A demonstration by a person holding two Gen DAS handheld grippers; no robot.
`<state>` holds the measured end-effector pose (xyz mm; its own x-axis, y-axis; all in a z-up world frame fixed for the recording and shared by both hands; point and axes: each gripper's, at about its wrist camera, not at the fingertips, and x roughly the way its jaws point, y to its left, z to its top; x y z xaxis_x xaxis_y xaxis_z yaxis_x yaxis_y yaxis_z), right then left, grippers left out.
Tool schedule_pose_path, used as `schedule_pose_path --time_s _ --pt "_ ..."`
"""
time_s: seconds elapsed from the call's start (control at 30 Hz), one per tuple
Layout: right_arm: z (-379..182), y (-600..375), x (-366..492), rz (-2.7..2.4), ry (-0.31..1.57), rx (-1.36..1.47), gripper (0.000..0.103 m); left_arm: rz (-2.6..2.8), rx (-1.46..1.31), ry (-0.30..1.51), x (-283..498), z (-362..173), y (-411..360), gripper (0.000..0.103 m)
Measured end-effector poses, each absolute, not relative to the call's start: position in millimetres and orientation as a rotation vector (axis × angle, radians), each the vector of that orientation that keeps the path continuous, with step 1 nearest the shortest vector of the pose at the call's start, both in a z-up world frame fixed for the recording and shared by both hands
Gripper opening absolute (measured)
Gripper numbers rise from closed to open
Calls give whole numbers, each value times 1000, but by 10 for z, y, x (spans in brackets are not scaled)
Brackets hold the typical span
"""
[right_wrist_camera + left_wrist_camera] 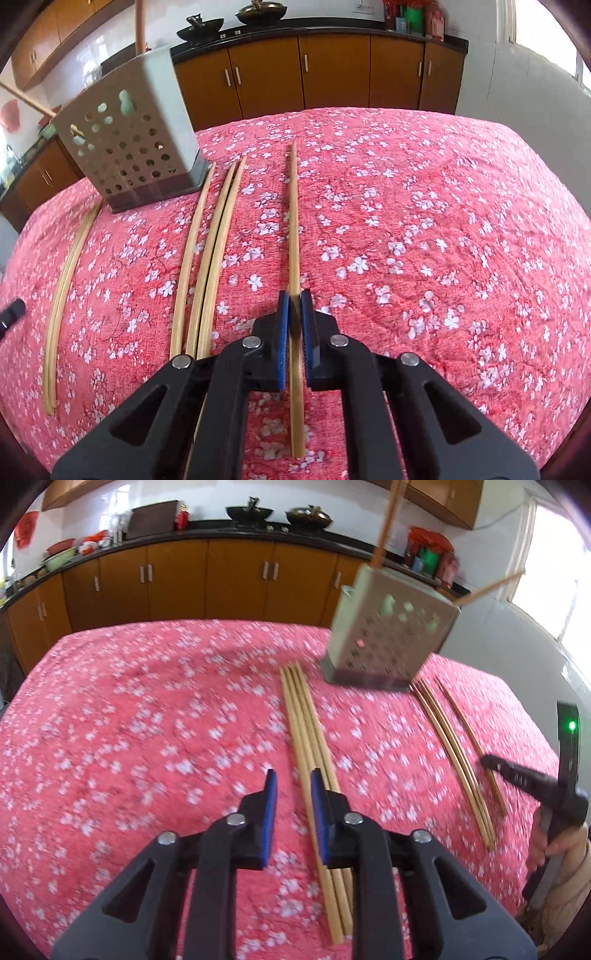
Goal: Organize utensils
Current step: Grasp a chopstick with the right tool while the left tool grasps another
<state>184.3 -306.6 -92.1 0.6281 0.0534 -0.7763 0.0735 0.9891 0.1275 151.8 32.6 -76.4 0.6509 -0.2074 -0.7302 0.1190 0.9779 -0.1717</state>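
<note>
A grey perforated utensil holder (391,635) (129,147) stands at the back of the table, with two chopsticks (386,528) sticking out of it. Bamboo chopsticks lie on the cloth in groups. My left gripper (294,788) hangs low over the left bundle (310,731); its blue pads stand a little apart, with the bundle's leftmost stick in the gap by the right pad. My right gripper (294,306) is shut on a single chopstick (293,221) lying on the cloth. In the left wrist view it (487,762) reaches that stick (465,720). Three more chopsticks (210,251) lie between the groups.
A pink floral cloth (443,221) covers the whole table. Brown cabinets (236,579) and a dark counter with woks (251,513) run along the back wall. A bright window (554,583) is at the right. A hand (565,842) holds the right gripper's handle.
</note>
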Motion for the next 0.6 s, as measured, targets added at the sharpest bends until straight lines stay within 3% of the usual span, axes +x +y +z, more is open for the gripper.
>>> schedule_pose_path --time_s 0.13,0.6 --pt "-929 -3067 1788 -9 884 125 8 -205 -71 879 1498 -860 195 13" --pt "-918 -2977 1699 28 882 128 8 -150 13 930 1503 -1017 103 11"
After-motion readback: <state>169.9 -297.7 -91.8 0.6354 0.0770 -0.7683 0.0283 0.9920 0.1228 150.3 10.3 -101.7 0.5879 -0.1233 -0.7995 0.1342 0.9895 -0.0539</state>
